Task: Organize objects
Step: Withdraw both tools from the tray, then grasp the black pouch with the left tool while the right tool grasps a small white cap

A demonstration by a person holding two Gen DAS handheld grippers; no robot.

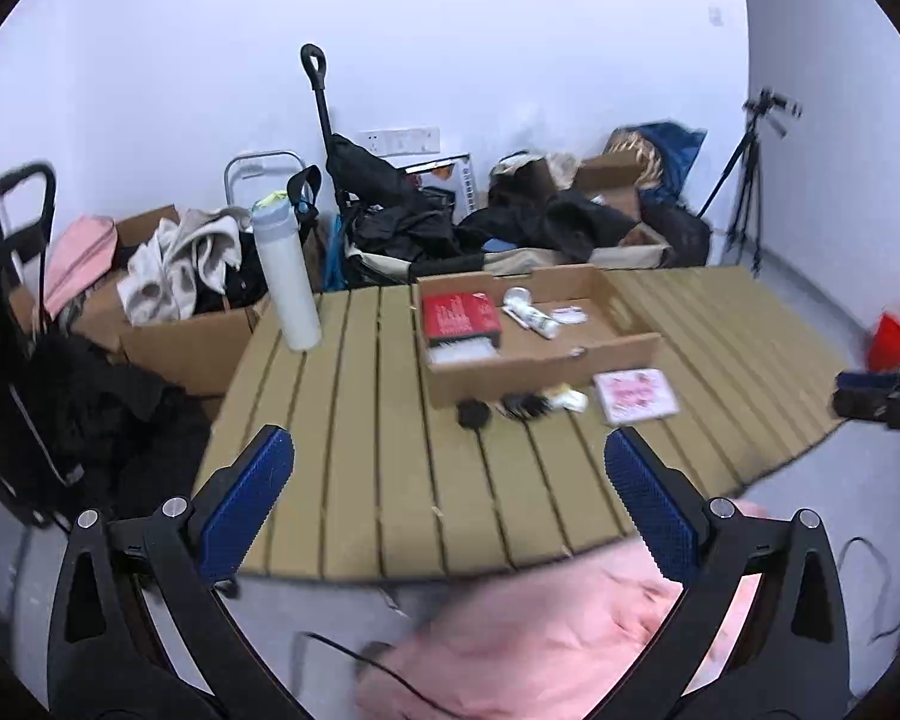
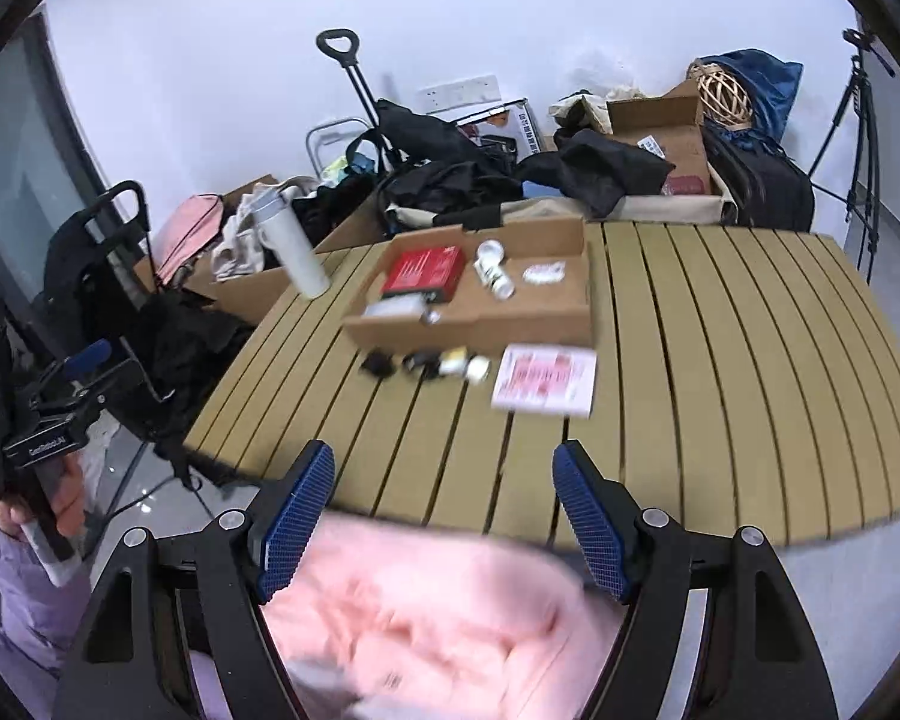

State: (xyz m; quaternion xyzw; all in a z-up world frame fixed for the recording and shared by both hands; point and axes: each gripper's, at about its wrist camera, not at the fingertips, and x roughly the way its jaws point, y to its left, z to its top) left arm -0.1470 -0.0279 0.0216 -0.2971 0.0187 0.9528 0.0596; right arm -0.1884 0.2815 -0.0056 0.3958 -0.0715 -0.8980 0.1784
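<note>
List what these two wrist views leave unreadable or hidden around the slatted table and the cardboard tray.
- Small dark and yellow-white items before the shallow cardboard tray: motion-blurred in both views, identity unclear.
- Pink-printed white card: print blurred, unreadable.
- Red flat box in the tray: lettering too small.
- Tan slatted table: near edge covered by blurred pink fabric in the right wrist view.
- Tall white bottle: cap details blurred.
</note>
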